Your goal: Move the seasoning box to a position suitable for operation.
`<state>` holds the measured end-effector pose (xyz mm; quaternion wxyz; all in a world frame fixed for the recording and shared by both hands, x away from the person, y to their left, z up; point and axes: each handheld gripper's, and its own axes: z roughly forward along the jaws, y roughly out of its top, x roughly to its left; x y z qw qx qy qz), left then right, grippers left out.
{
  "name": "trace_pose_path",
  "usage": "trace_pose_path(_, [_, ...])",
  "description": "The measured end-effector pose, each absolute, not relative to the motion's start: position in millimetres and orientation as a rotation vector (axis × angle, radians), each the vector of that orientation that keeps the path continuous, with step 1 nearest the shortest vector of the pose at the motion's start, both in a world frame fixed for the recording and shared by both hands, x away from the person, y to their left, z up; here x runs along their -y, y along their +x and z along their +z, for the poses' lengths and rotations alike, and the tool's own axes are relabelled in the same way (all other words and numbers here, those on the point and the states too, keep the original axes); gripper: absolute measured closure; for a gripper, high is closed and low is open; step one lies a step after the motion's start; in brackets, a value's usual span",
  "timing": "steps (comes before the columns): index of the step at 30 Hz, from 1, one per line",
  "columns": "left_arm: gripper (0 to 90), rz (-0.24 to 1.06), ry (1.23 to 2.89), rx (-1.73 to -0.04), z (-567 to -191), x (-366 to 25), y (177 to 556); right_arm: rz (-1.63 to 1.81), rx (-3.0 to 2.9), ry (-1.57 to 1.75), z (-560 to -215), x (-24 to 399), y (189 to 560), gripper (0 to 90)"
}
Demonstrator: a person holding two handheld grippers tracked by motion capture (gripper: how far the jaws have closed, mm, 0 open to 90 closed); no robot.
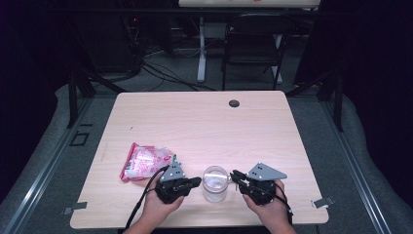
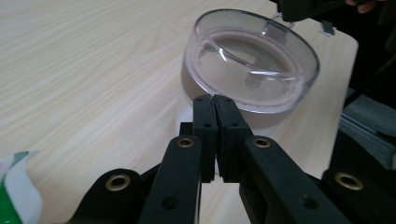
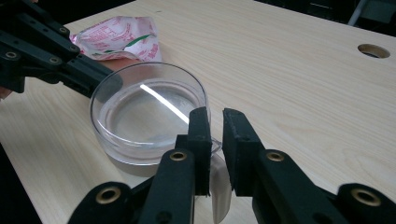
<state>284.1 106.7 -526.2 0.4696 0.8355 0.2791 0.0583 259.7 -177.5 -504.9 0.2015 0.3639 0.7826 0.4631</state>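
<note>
Near the front edge of the table: a clear cup stands between the two grippers.
Left side: the left gripper is just beside the cup, with its tips pointing at the cup's wall.
Right side: the right gripper is at the cup's other side, where a clear handle sticks out.
Farther left: a pink and white snack bag lies flat on the table, near the left gripper and apart from the cup.
How the cup looks: round and see-through, standing upright with its open mouth up. Its rim is thick and shiny. A bright streak of light sits inside it.
Left gripper jaws: pressed together with no gap. In the left gripper view the tips are right at the cup's rim. I cannot tell if they touch it.
Right gripper jaws: a small gap is left between them. In the right gripper view the clear handle sits in that gap. I cannot tell if the pads press on it.
Hands: one hand holds each gripper from the bottom edge.
</note>
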Motion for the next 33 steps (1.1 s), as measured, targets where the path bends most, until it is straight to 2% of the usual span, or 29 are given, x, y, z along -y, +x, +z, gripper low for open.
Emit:
trace_pose_path(16, [90.0, 0.127, 2.093, -0.667, -529.1, -104.2, 279.1, 1.329, -2.187, 1.01, -507.4, 177.1, 264.7, 81.2])
trace_pose_path(33, [90.0, 0.126, 2.072, -0.663, -527.3, -104.0, 278.2, 1.347, -2.181, 1.018, -508.6, 178.9, 264.1, 78.7])
